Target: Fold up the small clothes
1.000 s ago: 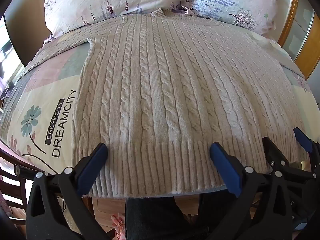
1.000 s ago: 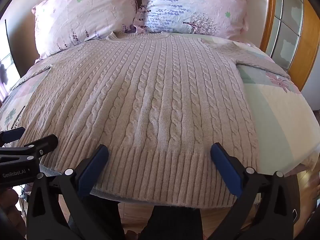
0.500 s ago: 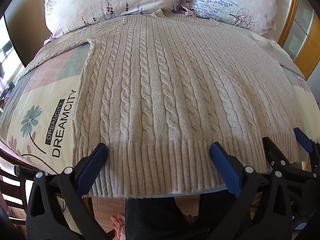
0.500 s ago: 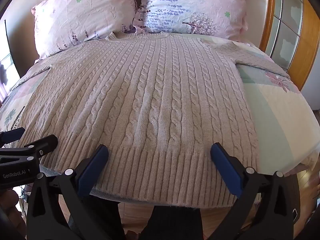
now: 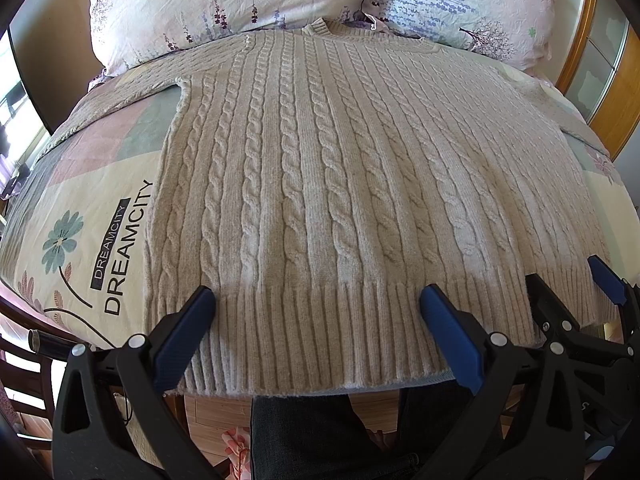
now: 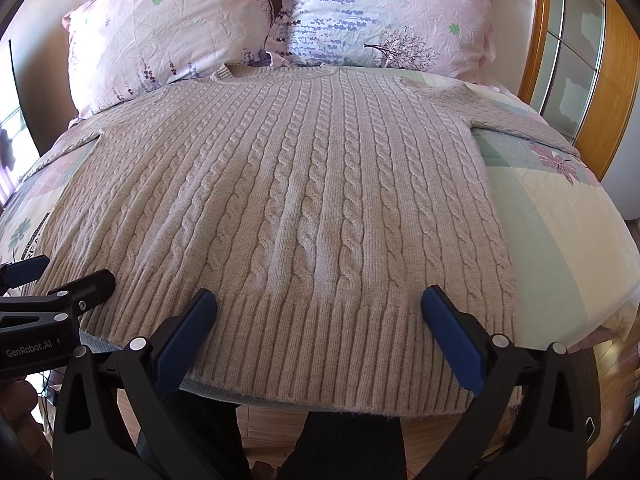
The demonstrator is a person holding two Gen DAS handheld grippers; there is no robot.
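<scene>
A beige cable-knit sweater [image 5: 340,184] lies flat on the bed, face up, collar toward the pillows, ribbed hem at the near bed edge. It also fills the right wrist view [image 6: 304,208]. Both sleeves spread out to the sides. My left gripper [image 5: 316,300] is open and empty, hovering over the left part of the hem. My right gripper [image 6: 318,302] is open and empty over the right part of the hem. The right gripper shows at the right of the left wrist view [image 5: 572,292]; the left gripper shows at the left of the right wrist view [image 6: 48,280].
Two floral pillows [image 5: 224,4] [image 6: 384,16] lie at the head of the bed. The patterned sheet [image 5: 92,232] with DREAMCITY print lies under the sweater. A wooden-framed cabinet [image 6: 580,64] stands to the right. The person's dark trousers [image 5: 312,436] and wood floor are below the bed edge.
</scene>
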